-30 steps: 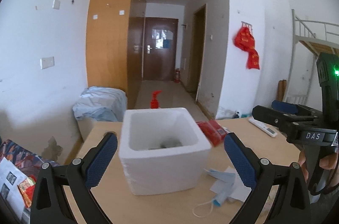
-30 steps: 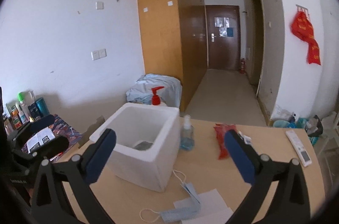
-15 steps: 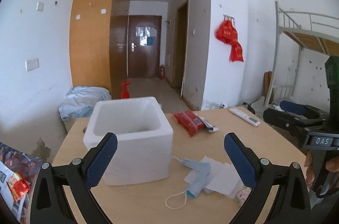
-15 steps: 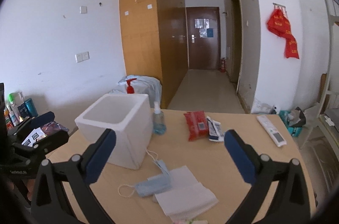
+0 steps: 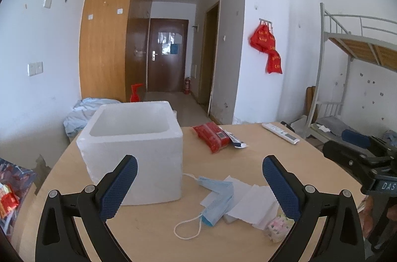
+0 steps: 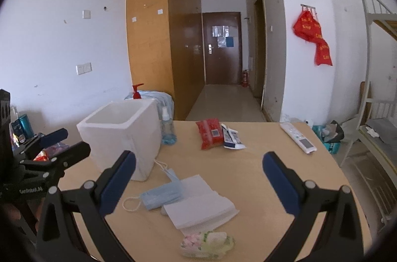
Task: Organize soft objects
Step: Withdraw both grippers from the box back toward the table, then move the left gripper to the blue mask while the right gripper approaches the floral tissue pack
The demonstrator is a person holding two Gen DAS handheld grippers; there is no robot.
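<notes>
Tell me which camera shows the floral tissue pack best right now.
The right wrist view: the floral tissue pack lies fully exposed on the table below the white tissues. In the left wrist view, a finger partly hides it.

blue mask (image 6: 162, 196) beside tissues (image 6: 198, 202)

1. The white foam box (image 5: 139, 150) hides its own floor from both views; its contents cannot be told.
2. The red pump bottle (image 6: 137, 91) shows only its top (the box covers the rest).
3. The flowered tissue pack (image 5: 279, 224) is partly covered by the left gripper's right finger.
4. Print on the red packet (image 6: 209, 134) is too small to read.
5. The bunk bed (image 5: 359, 43) is cut off at the right edge.
</notes>
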